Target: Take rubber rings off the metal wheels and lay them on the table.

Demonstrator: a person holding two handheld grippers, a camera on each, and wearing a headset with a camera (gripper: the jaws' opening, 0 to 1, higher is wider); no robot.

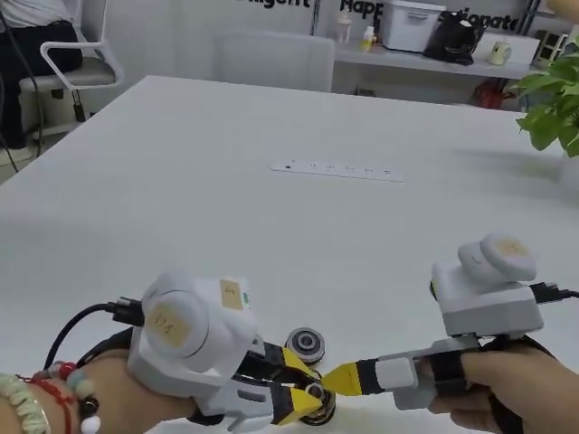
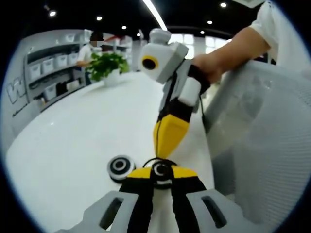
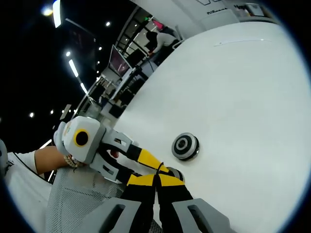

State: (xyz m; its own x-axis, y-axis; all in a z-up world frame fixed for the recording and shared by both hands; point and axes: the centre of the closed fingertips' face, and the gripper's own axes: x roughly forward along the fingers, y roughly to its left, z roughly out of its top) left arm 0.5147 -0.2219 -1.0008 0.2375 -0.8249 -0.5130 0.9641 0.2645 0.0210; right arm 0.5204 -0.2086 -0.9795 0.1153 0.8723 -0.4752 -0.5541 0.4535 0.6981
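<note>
1. The left gripper [image 1: 303, 387] is low at the near edge of the white table [image 1: 271, 235]. Its yellow-tipped jaws are closed on a metal wheel [image 2: 161, 170], with one tip against each side of it.
2. Whether that wheel rests on the tabletop or is lifted just clear of it cannot be told.
3. The right gripper [image 1: 336, 380] reaches in from the right, its jaws pressed together with hardly a gap. The yellow point sits at the held wheel's rim, facing the left gripper's tips.
4. In the left gripper view a thin dark loop — the rubber ring [image 2: 156, 160] — stands off the wheel's edge right where the right gripper's point meets it. Whether the ring is nipped between those jaws cannot be told.
5. A second metal wheel [image 1: 305, 344] lies flat on the table just beyond the two grippers, touching neither, with a dark band round its rim.
6. Farther off, a white power strip [image 1: 336, 169] lies across the middle of the table — well apart from the wheels. The leaves of a green plant [image 1: 552, 99] show at the far right.
</note>
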